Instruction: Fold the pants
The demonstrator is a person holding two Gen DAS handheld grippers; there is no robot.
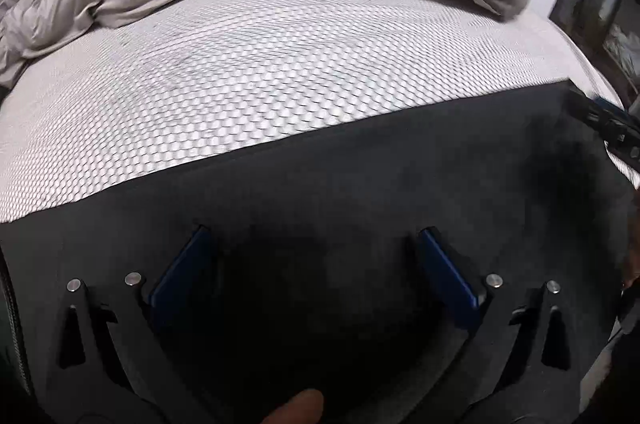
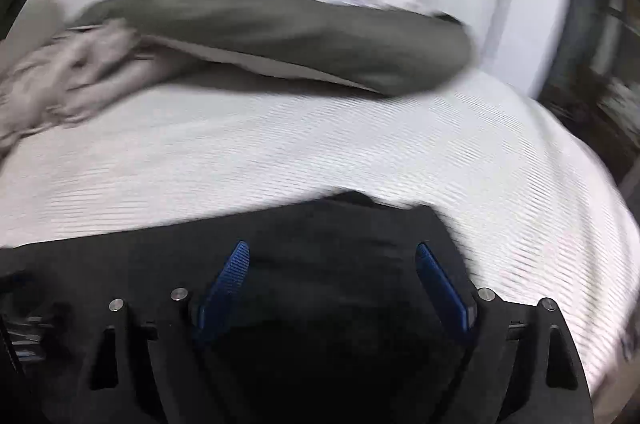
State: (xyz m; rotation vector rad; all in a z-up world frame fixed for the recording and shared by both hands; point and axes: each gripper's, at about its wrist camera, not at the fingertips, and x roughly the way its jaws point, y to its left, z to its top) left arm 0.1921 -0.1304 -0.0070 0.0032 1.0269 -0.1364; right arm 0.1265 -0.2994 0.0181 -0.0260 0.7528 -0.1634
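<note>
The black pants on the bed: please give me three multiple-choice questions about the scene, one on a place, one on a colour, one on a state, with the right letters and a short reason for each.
1. Where do the pants lie?
A. at the near edge of the mattress, under both grippers
B. on the far pillow
C. on the floor

2. What colour are the pads of the grippers?
A. red
B. blue
C. white

3. In what state is the left gripper?
A. shut on the pants
B. shut on the duvet
C. open, jaws wide apart

Answers:
1 A: dark cloth covers the near strip of the mattress below the left and the right gripper.
2 B: the inner pads are blue in both views.
3 C: a wide gap shows between the fingers and nothing is gripped.
</note>
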